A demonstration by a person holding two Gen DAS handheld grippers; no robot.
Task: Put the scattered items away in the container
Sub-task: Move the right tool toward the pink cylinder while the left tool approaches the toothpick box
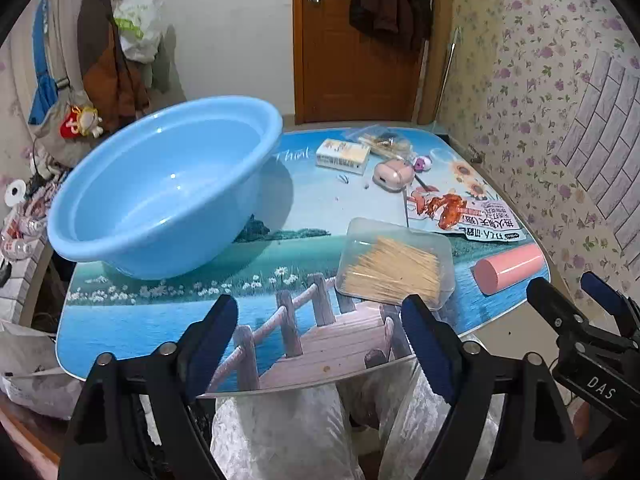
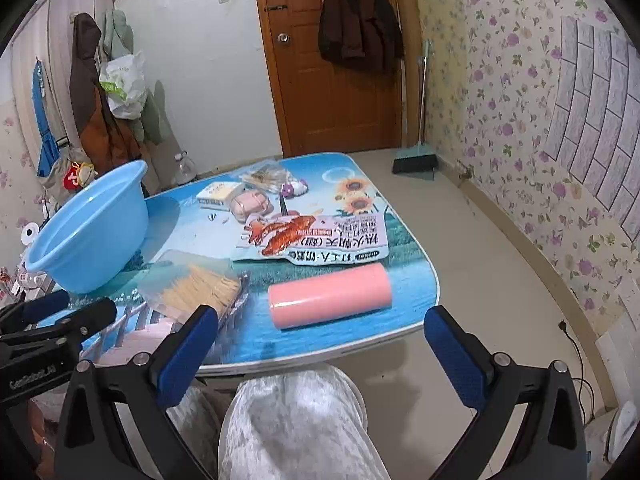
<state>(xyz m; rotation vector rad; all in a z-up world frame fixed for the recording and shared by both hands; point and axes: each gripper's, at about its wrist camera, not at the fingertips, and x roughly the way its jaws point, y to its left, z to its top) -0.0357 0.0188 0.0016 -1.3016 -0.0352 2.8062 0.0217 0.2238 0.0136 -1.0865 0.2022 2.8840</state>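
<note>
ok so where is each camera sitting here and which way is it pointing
Left wrist: on the left gripper, above the table's near edge, angled down toward the blue basin and toothpick box; own open fingers, the right gripper and the person's knees show.
Right wrist: on the right gripper, further right, angled down at the pink cylinder; own open fingers, the left gripper and a knee show.
Shared: table, basin, box, cylinder, snack packet, door.
</note>
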